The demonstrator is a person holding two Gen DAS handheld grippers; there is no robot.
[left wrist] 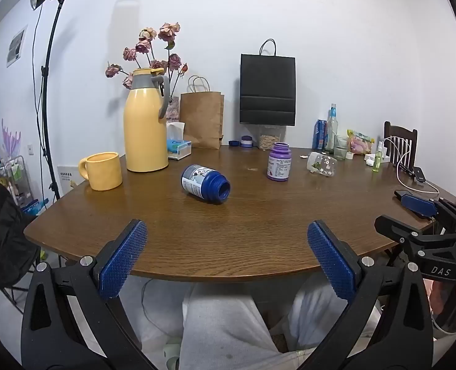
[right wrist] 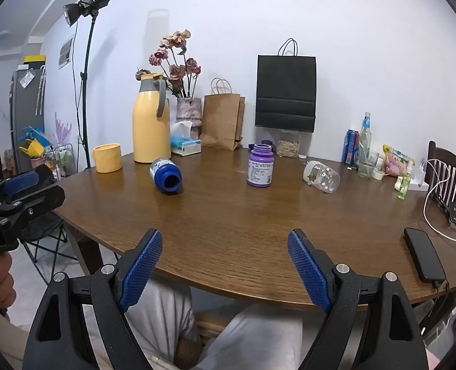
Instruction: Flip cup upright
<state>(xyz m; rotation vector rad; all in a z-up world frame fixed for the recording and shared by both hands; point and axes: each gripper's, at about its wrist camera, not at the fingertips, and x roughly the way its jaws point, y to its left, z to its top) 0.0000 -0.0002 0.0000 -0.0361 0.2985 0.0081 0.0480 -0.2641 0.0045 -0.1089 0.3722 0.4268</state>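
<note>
A clear cup [left wrist: 322, 164] [right wrist: 322, 176] with small printed figures lies on its side at the right of the brown table [left wrist: 243, 240] [right wrist: 243, 215]. A blue jar [left wrist: 205, 184] [right wrist: 166, 174] without a lid also lies on its side near the middle. A yellow mug [left wrist: 102, 171] [right wrist: 107, 158] stands upright at the left. My left gripper [left wrist: 226, 231] hangs open at the table's near edge, well short of the blue jar. My right gripper [right wrist: 225, 237] is open too, at the near edge, and holds nothing.
A yellow thermos jug [left wrist: 146, 126] [right wrist: 151, 123], a purple jar [left wrist: 279, 162] [right wrist: 260, 166], paper bags, a tissue box, flowers, bottles and a glass stand along the back. A black phone [right wrist: 424, 257] with a cable lies at the right edge. A person's legs show under the table.
</note>
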